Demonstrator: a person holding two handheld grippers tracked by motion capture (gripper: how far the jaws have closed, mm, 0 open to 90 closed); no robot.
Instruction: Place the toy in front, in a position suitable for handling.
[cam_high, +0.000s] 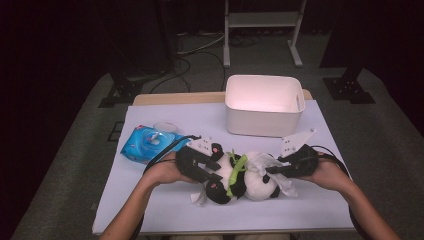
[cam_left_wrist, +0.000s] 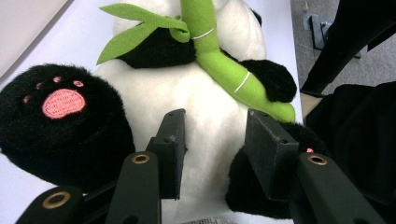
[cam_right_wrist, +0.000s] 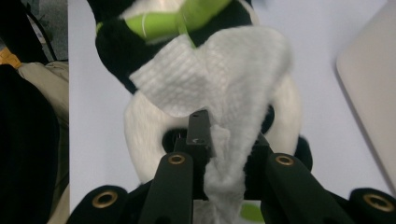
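I see the plush panda (cam_high: 245, 177) lying on its back at lower centre of the high view, on the white-covered table (cam_high: 165, 205). Its long axis runs left to right across the frame: feet with pink paw pads toward the left, head toward the right. A green plush bamboo stalk (cam_left_wrist: 219, 65) lies diagonally across its chest, tucked under the black arms.

The left claw (cam_left_wrist: 215, 140) straddles the white belly between the two black legs. Its jaws stand part-way spread on either side of the fur; I judge that they steady the body rather than pinch it, though I cannot tell if the pads press in.

The right claw (cam_right_wrist: 229, 144) is pinching a white wet wipe (cam_right_wrist: 219, 79), which drapes over the panda's head. I judge this hold serves to wipe the toy's face while the other claw stops it sliding.

A blue wet-wipe pack (cam_high: 145, 142) lies at left of the table. A white bin (cam_high: 263, 107) stands beyond the panda, well apart from it.
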